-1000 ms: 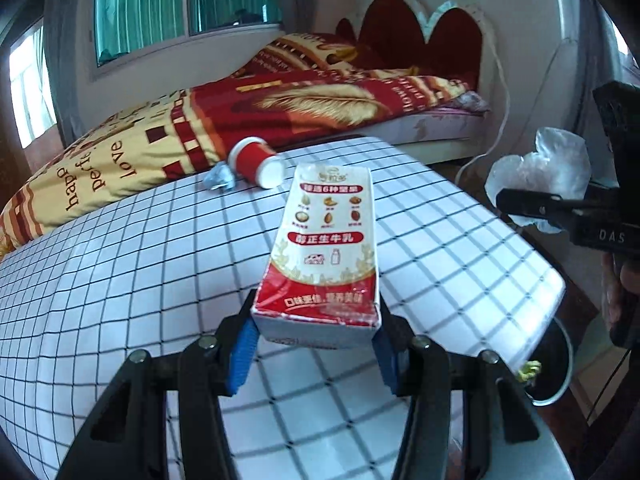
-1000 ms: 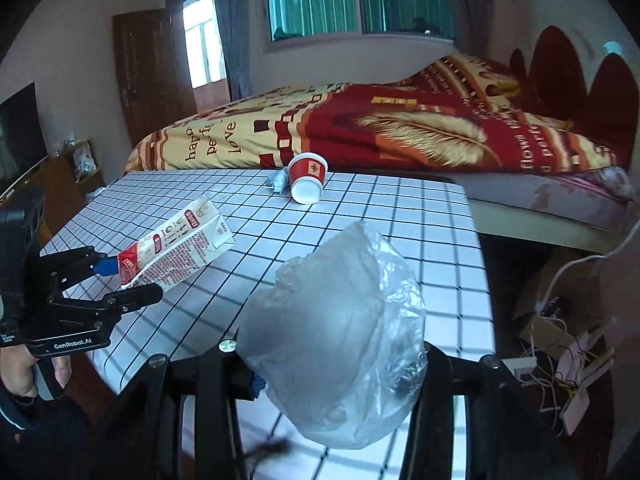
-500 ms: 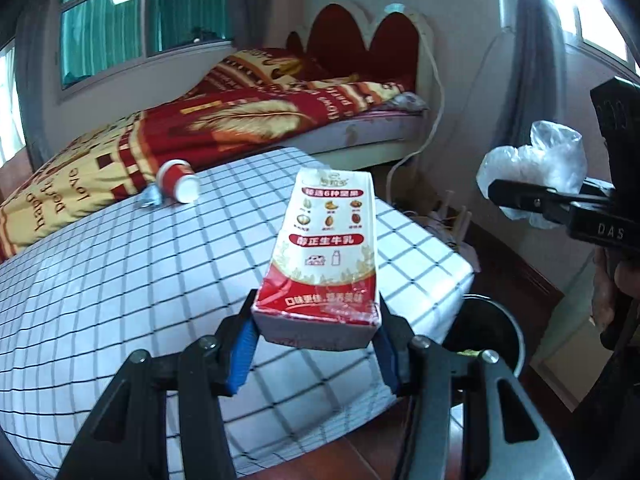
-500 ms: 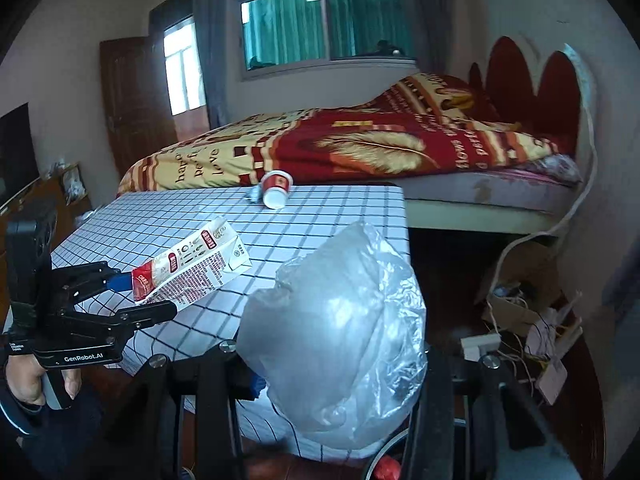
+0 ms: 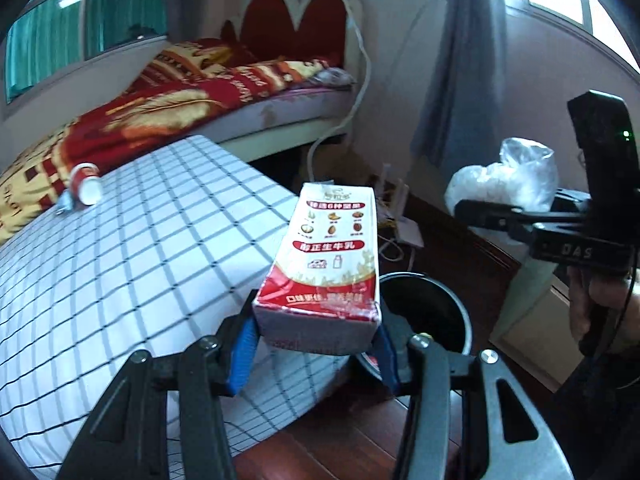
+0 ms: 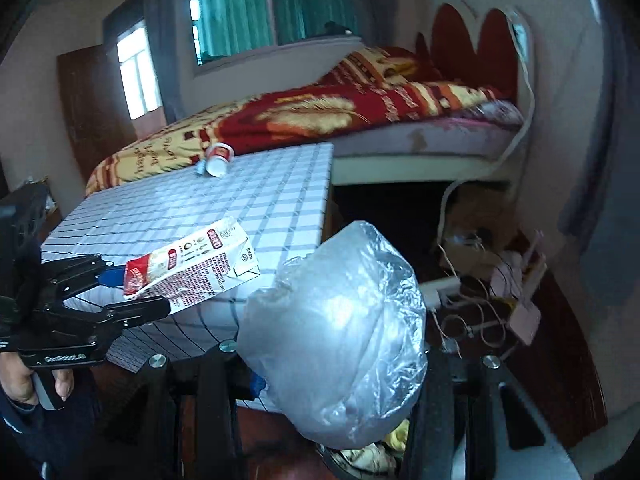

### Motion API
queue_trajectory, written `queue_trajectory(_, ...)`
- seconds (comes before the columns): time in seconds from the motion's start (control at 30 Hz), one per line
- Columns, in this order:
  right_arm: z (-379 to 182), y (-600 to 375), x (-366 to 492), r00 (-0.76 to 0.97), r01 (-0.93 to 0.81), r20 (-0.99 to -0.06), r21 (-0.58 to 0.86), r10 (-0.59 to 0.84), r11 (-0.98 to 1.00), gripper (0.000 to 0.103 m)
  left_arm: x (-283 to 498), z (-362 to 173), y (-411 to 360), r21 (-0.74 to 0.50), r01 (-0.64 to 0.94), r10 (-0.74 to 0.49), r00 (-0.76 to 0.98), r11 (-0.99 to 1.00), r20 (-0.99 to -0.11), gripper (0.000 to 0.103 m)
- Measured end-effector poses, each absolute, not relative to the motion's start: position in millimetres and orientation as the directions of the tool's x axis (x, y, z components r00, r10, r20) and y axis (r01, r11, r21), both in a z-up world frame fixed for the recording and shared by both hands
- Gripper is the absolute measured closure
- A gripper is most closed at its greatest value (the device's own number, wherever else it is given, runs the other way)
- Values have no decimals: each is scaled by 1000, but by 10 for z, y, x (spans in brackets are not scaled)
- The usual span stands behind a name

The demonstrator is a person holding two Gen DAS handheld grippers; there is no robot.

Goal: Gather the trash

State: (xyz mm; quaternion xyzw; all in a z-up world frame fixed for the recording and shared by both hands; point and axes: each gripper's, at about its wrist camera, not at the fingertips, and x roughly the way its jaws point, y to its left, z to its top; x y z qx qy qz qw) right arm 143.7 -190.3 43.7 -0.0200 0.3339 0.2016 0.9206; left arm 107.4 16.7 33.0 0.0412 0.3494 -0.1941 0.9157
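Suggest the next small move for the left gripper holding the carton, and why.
Probably carry the milk carton slightly right and forward until it hangs over the black bin, then open. The left gripper is clamped on its base, and the carton's far end reaches only about to the bin's near rim, beside the table edge.

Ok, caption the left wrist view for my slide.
Left tool holds a red-and-white milk carton above the round black trash bin, beside the grid-patterned table.

Black tongs (image 5: 316,344); blue pads (image 5: 241,354); silver screws.
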Motion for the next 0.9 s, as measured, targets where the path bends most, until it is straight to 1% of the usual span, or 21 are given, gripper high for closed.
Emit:
queue_trajectory(0.23,258,-2216,1310,696,-325,-653,84,299,942,57,1016,128,-135,-106,426,-377,624,899,-685,51)
queue_trajectory(0.47,4,-2505,1212,667,-276,-702,80,251,958,57,929,-49,-448,-121,477,-409,564,870,-718,51)
queue_trajectory(0.57,-74,-2606,1177,656,-262,-716,83,240,962,57,932,-135,-544,-127,488,-413,541,864,-733,51)
queue_trajectory(0.9,-597,-2786,1240,561,-236,-800,91,212,968,57,1036,-508,-787,-151,482,-396,461,863,-794,51)
